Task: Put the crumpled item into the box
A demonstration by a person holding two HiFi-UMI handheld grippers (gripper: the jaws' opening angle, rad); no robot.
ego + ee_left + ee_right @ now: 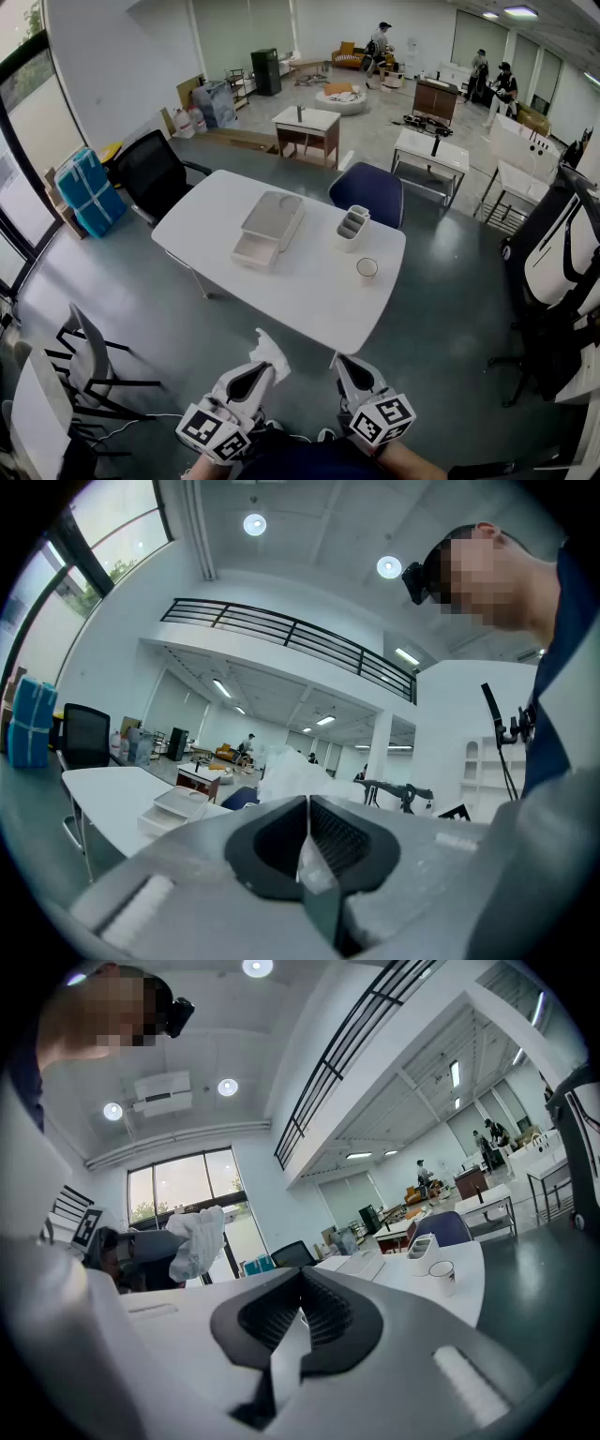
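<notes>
Left gripper (263,369) jaws are grasping the crumpled item (269,353). Right gripper (343,362) jaws are sitting clenched, empty.

Big open office w/ grey floor (141,300). White wall (112,75) & tall windows (11,150) were on my left, daylight coming in. A white table (309,291) stood ahead of me, w/ a black office chair (155,173) at its far-left corner & a blue chair (367,195) on the far side. A blue bundle (86,192) sat by the windows. Further back: small white desks (307,120), a black cabinet (266,71) near the wall, a few ppl (380,39) at the far end. Overhead, round ceiling lights (254,524) were on; a black mezzanine railing (291,635) ran above.
</notes>
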